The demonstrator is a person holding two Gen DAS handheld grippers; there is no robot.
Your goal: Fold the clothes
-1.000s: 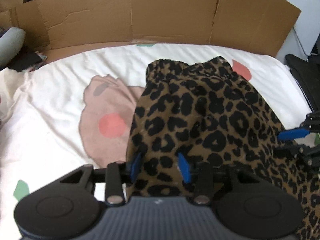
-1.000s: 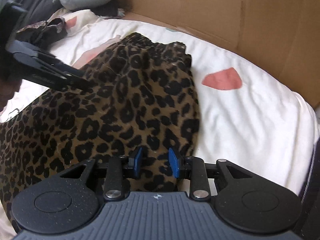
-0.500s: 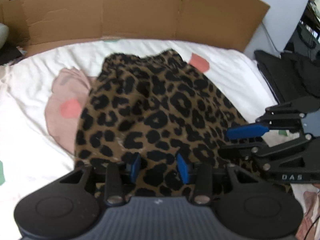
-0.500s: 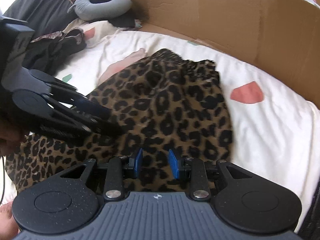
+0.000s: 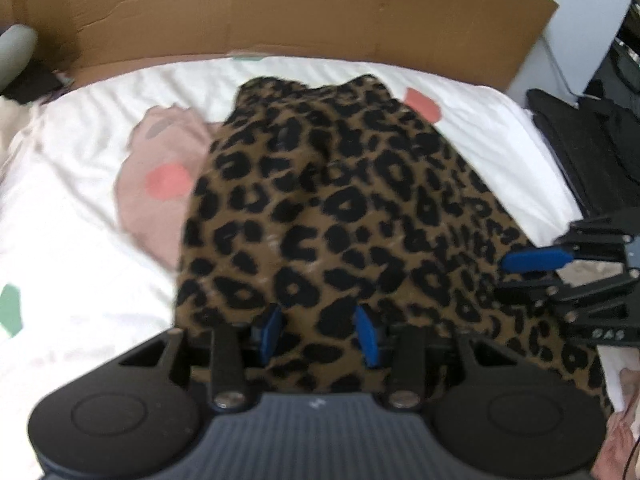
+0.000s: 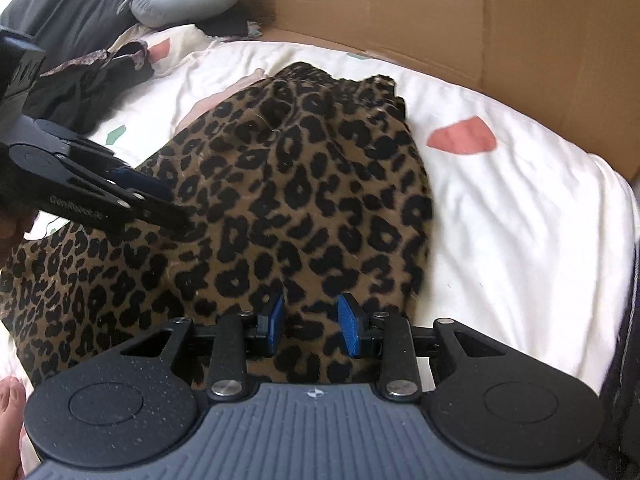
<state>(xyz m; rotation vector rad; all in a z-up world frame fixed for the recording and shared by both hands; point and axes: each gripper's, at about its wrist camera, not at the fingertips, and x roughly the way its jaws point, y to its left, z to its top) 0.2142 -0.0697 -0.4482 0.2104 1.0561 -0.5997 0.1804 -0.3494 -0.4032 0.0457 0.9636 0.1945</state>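
A leopard-print garment (image 5: 340, 208) lies spread on the white bed sheet (image 5: 80, 240), its gathered waistband at the far end near the cardboard. My left gripper (image 5: 318, 332) stands over the garment's near part, its blue pads apart with cloth showing between them and no pinch visible. From the right wrist view the same garment (image 6: 300, 184) stretches off to the left. My right gripper (image 6: 312, 328) is over its near right part, pads likewise apart above the cloth. Each gripper shows in the other's view: the right gripper (image 5: 520, 276) at the right, the left gripper (image 6: 160, 204) at the left.
A cardboard wall (image 5: 280, 12) rings the far side of the bed. A grey neck pillow (image 6: 180, 0) and dark clothes (image 6: 92, 80) lie at the far left. Black items (image 5: 592, 148) sit beyond the bed's right edge. The sheet (image 6: 520, 220) is bare to the right of the garment.
Both views have drawn back, so more of the garment shows. Each gripper looms larger and closer in the other's view. The pads keep the same gap.
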